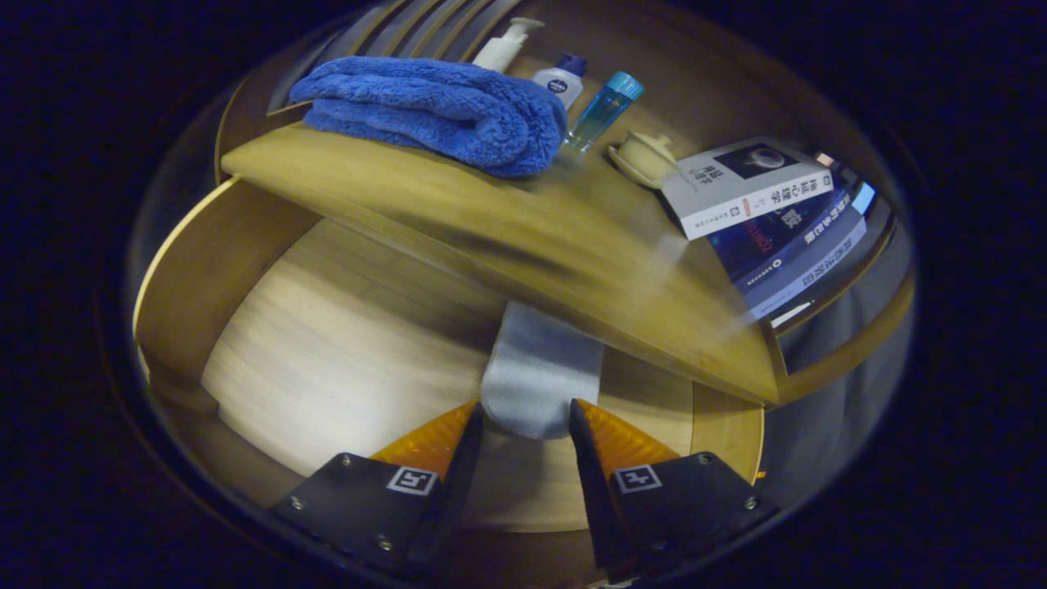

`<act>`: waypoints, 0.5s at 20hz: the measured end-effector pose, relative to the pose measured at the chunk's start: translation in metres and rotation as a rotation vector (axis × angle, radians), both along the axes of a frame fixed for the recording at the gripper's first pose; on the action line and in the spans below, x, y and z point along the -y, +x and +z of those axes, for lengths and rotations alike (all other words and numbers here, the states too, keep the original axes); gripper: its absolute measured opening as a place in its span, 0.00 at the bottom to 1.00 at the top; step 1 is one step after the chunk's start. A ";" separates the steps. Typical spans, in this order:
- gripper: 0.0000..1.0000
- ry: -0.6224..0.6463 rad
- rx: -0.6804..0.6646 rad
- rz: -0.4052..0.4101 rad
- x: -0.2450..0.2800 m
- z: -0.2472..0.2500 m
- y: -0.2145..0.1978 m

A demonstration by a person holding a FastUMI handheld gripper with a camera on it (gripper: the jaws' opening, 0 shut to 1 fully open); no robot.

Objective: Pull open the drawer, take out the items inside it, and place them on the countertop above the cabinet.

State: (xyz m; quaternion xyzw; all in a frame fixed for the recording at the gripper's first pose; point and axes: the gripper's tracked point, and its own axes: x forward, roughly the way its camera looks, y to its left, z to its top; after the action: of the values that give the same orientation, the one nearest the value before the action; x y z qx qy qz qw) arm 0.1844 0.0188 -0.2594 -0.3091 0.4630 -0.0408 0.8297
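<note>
My gripper (526, 409) is shut on a pale grey folded cloth (540, 368), both fingers pressing its near end. The cloth sticks out ahead of the fingers, above the open wooden drawer (204, 270), and its far end reaches the front edge of the countertop (532, 237). The drawer's light floor beneath shows bare. The picture is blurred by motion.
On the countertop lie a folded blue towel (433, 110), a white pump bottle (505, 45), a small white bottle with a dark cap (561, 79), a blue bottle (605, 110), a lidded cream cup (644, 157) and a stack of books (761, 213). Bare wood lies in front of the towel.
</note>
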 end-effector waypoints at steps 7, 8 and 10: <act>0.64 -0.057 -0.042 0.059 0.004 -0.004 0.008; 0.64 -0.070 -0.041 0.067 0.005 -0.003 0.010; 0.64 -0.069 -0.041 0.076 0.006 -0.005 0.011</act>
State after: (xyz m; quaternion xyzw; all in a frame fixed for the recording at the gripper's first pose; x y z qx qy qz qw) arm 0.1959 0.0132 -0.2642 -0.3555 0.4662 -0.0187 0.8099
